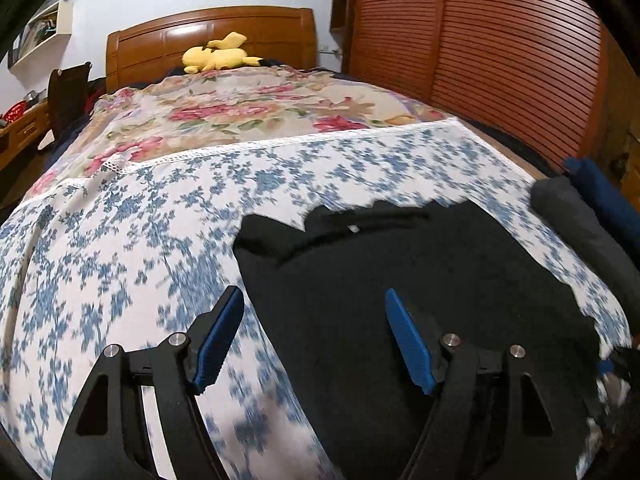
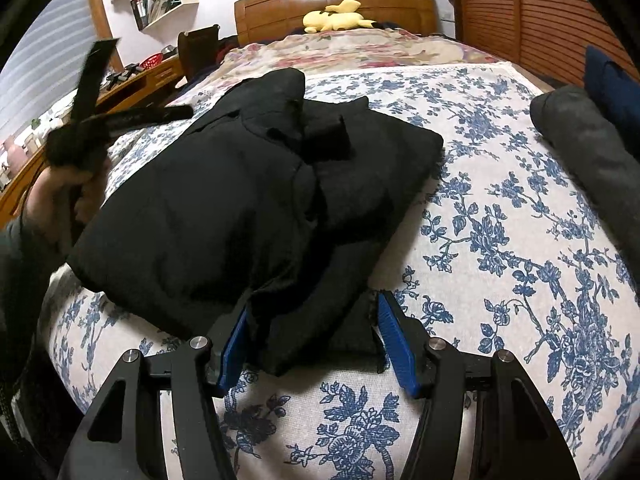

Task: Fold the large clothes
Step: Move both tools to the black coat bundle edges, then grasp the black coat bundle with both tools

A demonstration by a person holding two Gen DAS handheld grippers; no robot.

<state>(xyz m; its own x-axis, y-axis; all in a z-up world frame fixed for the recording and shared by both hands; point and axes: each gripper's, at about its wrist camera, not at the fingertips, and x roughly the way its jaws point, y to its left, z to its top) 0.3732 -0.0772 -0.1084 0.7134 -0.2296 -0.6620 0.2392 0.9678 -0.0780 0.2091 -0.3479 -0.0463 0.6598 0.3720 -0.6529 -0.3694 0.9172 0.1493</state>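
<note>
A black garment point(image 2: 248, 200) lies bunched and partly folded on the blue-flowered bedspread point(image 2: 500, 220) near the foot of the bed. The right tool point(image 2: 312, 340) sits low at the garment's near edge with a thick bunch of black cloth filling the gap between its blue pads; whether the pads press it cannot be told. The left tool point(image 1: 314, 340), held in the person's hand point(image 2: 60, 196), hangs above the bedspread with its jaws wide and nothing between them, its right finger over the black cloth. A grey roll point(image 2: 588, 160) lies at the bed's right edge, and a yellow plush toy point(image 1: 218, 56) rests by the wooden headboard point(image 1: 212, 36)
</note>
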